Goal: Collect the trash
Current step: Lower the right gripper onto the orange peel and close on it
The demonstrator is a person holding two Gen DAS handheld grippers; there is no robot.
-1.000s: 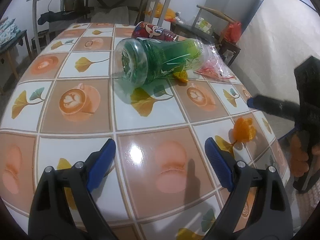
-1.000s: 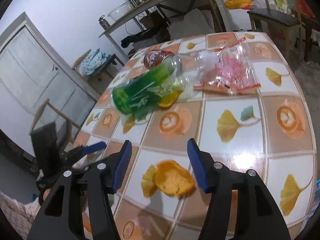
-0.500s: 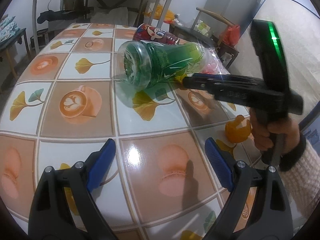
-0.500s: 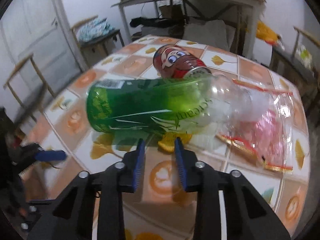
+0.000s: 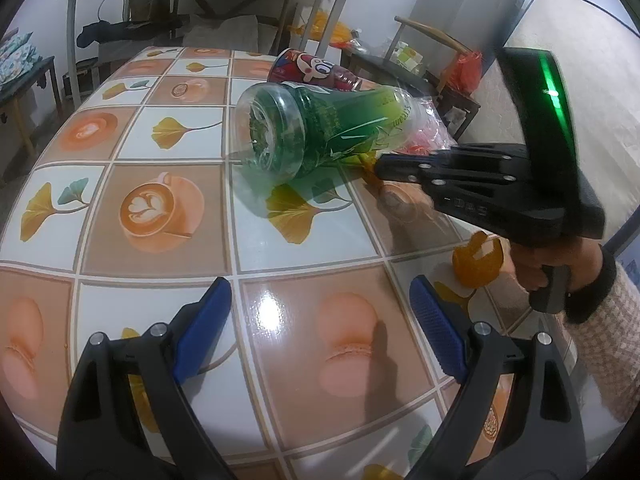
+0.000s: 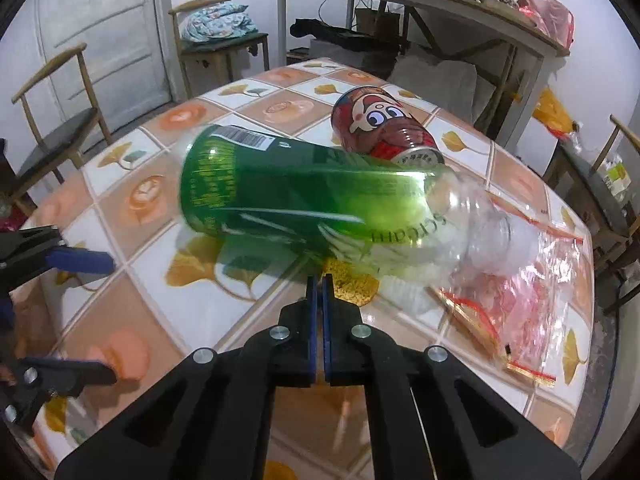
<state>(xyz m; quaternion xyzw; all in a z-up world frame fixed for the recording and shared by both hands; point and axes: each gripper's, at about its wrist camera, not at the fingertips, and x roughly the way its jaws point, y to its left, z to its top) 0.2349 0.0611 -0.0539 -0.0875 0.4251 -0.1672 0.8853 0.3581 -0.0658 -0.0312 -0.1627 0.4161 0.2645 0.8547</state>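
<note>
Judging from how things lie, the collecting has hardly begun: every piece of trash in view sits on the tiled table and no bin or bag for it shows in either view. A green plastic bottle lies on its side near the middle, a red cartoon can lies just behind and touching it, and a crinkled clear wrapper with pink contents lies at the bottle's neck end. 1 scrap of orange peel sits partly under the bottle, and a 2nd, bigger piece of peel rests near the table edge. The right gripper has its blue pads pressed nearly together right at the near edge of the small scrap; whether it pinches any peel I cannot tell. The left gripper hangs spread wide over bare tiles, well short of the bottle, holding nothing. All 5 items seem left to gather.
</note>
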